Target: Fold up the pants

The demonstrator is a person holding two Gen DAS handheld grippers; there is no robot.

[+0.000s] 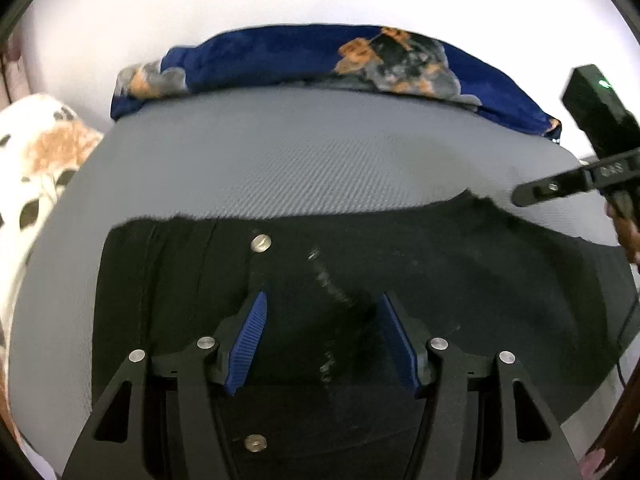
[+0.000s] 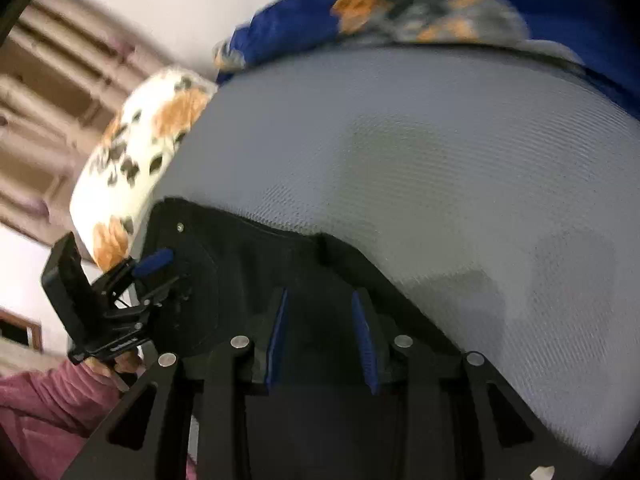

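Black pants (image 1: 440, 280) lie spread flat across the grey mattress (image 1: 300, 152), with a metal button (image 1: 261, 244) showing at the waist. My left gripper (image 1: 323, 298) hovers over the waist area, its blue pads apart and nothing pinched between them. In the right wrist view the pants (image 2: 248, 264) run along the near edge of the mattress (image 2: 440, 160). My right gripper (image 2: 320, 294) stands open above them, with fabric below the pads, not clamped. The left gripper (image 2: 168, 272) shows at the pants' left end, and the right gripper's finger (image 1: 536, 194) at the pants' far right edge.
A blue blanket with orange flowers (image 1: 280, 56) is bunched along the far side of the mattress. A white pillow with orange and dark flowers (image 1: 36, 152) sits at the left. A pink sleeve (image 2: 40, 404) and wooden furniture (image 2: 40, 100) lie beyond the left edge.
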